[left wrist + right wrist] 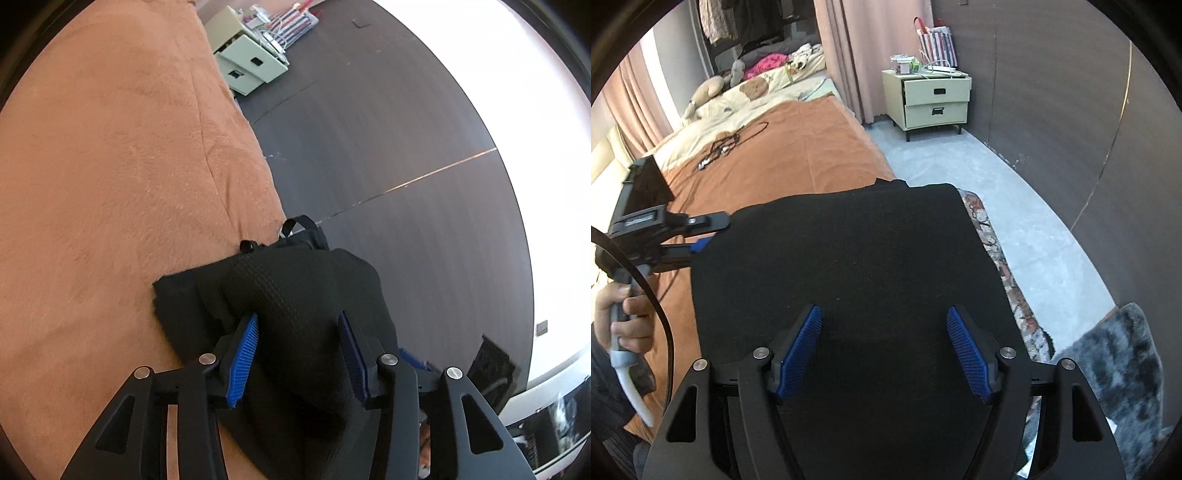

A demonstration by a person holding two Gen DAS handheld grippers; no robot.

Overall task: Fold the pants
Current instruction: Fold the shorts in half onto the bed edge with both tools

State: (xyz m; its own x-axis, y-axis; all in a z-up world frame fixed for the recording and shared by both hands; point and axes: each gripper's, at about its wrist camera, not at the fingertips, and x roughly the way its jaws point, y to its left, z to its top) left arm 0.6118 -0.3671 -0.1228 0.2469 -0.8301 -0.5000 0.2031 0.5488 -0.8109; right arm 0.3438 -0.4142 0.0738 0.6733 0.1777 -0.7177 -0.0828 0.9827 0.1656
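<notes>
The black pants (849,251) lie folded in a flat pad on the orange blanket (798,147), near the bed's edge. My right gripper (882,309) hovers over their near part, its blue pads (967,350) spread wide with only flat cloth below. In the left wrist view the pants (295,295) bulge up in a ribbed hump between the blue pads (243,354) of my left gripper (298,315); the jaws stand apart and the cloth rests loose between them. The right wrist view also shows the left gripper (701,240) at the pants' left edge, held by a hand (624,321).
The bed's patterned side (997,251) drops to a grey floor (997,184). A pale green nightstand (936,99) stands by the dark wall. A grey furry rug (1108,369) lies at the right. Cables (727,144) and stuffed toys (709,88) sit farther up the bed.
</notes>
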